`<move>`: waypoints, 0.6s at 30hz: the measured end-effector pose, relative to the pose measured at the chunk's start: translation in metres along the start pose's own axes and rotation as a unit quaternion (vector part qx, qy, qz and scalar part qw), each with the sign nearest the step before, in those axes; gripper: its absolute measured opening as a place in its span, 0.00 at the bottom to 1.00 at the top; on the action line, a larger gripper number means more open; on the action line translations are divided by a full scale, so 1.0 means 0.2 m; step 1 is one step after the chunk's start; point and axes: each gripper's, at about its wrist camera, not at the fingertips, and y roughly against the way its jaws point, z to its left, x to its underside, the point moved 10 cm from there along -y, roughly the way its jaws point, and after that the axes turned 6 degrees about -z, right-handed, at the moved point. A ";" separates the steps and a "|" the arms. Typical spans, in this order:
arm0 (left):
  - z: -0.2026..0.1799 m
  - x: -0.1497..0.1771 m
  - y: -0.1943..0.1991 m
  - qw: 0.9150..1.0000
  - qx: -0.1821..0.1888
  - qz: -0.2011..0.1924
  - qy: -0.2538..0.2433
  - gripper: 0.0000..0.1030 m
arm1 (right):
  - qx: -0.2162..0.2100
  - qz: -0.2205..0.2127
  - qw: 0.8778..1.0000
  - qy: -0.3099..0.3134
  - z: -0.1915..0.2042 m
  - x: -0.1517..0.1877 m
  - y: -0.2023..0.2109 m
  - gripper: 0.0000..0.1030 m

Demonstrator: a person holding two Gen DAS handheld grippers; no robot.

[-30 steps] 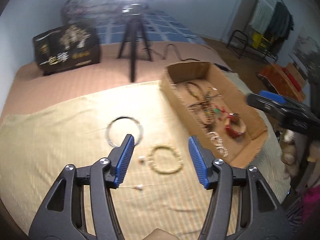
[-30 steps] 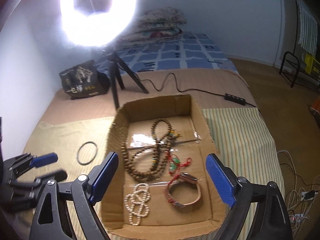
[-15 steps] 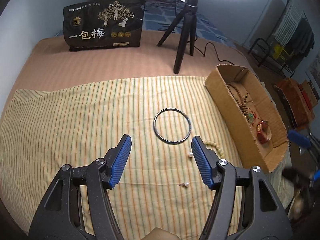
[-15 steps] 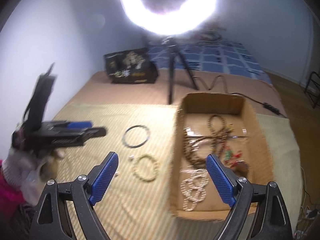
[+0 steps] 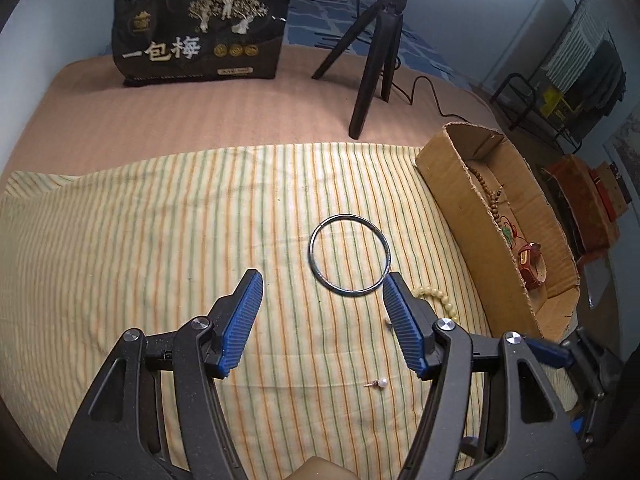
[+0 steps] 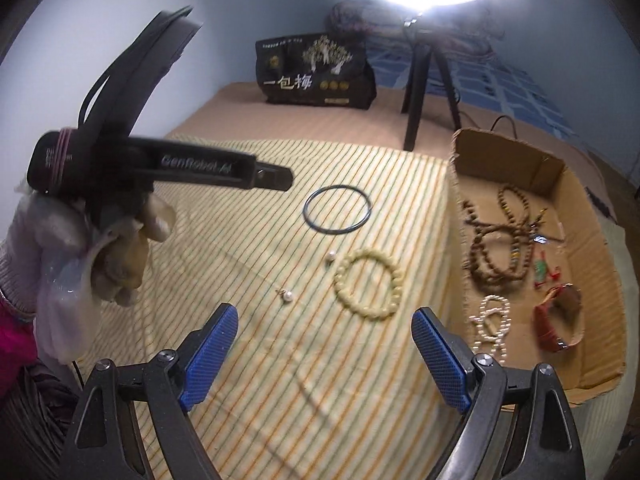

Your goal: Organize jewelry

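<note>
A dark metal bangle [image 5: 349, 255] [image 6: 337, 209] lies on the striped cloth. A pale yellow bead bracelet [image 6: 368, 282] [image 5: 438, 298] lies just nearer, partly hidden behind my left gripper's right finger. Two pearl earrings [image 6: 287, 295] [image 6: 330, 256] lie beside it; one shows in the left wrist view [image 5: 382, 382]. The cardboard box [image 5: 448, 184] [image 6: 598, 216] on the right holds brown bead strands [image 6: 496, 248], a white bead string [image 6: 490, 326] and a red watch [image 6: 558, 322]. My left gripper [image 5: 322, 286] is open and empty just short of the bangle. My right gripper [image 6: 324, 322] is open and empty above the bracelet's near side.
A black tripod [image 5: 378, 52] [image 6: 424, 80] with a ring light stands behind the cloth. A black snack bag [image 5: 200, 30] [image 6: 316, 74] stands at the back. The gloved hand holding the left gripper [image 6: 116, 208] fills the left of the right wrist view.
Both grippers have swung left, from over the box toward the loose jewelry on the cloth. The left gripper has moved closer to the bangle. Both stayed open.
</note>
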 end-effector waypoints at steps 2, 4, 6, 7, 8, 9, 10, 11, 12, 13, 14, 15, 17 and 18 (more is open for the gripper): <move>-0.01 0.00 -0.03 1.000 0.003 0.006 -0.005 0.62 | 0.001 0.005 1.000 0.003 0.01 0.01 -0.02 0.81; -0.02 0.01 -0.07 1.000 0.006 0.013 -0.010 0.63 | 0.006 0.010 1.000 0.007 0.01 0.01 -0.05 0.77; -0.03 0.02 -0.11 1.000 0.010 0.021 -0.014 0.64 | 0.011 0.012 1.000 0.009 0.01 0.01 -0.06 0.75; -0.04 0.02 -0.12 1.000 0.013 0.023 -0.017 0.66 | 0.014 0.013 1.000 0.010 0.01 0.01 -0.06 0.74; -0.04 0.02 -0.13 0.999 0.016 0.023 -0.020 0.66 | 0.015 0.014 1.000 0.010 0.02 0.02 -0.07 0.73; -0.05 0.02 -0.15 0.999 0.017 0.023 -0.025 0.67 | 0.017 0.014 1.000 0.007 0.02 0.02 -0.07 0.73; -0.06 0.02 -0.16 0.999 0.019 0.024 -0.033 0.67 | 0.020 0.015 1.000 0.004 0.02 0.03 -0.07 0.71; -0.07 0.02 -0.17 0.999 0.021 0.027 -0.043 0.67 | 0.024 0.017 1.000 0.000 0.02 0.04 -0.07 0.69; -0.09 0.03 -0.19 0.998 0.022 0.030 -0.054 0.67 | 0.030 0.019 0.999 -0.006 0.02 0.06 -0.07 0.69; -0.10 0.03 -0.20 0.997 0.023 0.031 -0.065 0.67 | 0.036 0.017 0.999 -0.014 0.02 0.07 -0.06 0.68; -0.10 0.03 -0.21 0.997 0.025 0.030 -0.072 0.67 | 0.042 0.015 0.999 -0.021 0.01 0.08 -0.06 0.68; -0.12 0.03 -0.22 0.996 0.029 0.029 -0.080 0.67 | 0.053 0.012 0.998 -0.030 0.01 0.10 -0.05 0.68; -0.13 0.03 -0.23 0.994 0.036 0.030 -0.095 0.67 | 0.072 0.002 0.997 -0.040 0.00 0.11 -0.04 0.68; -0.14 0.03 -0.24 0.993 0.037 0.028 -0.104 0.67 | 0.084 -0.001 0.996 -0.042 0.00 0.12 -0.04 0.68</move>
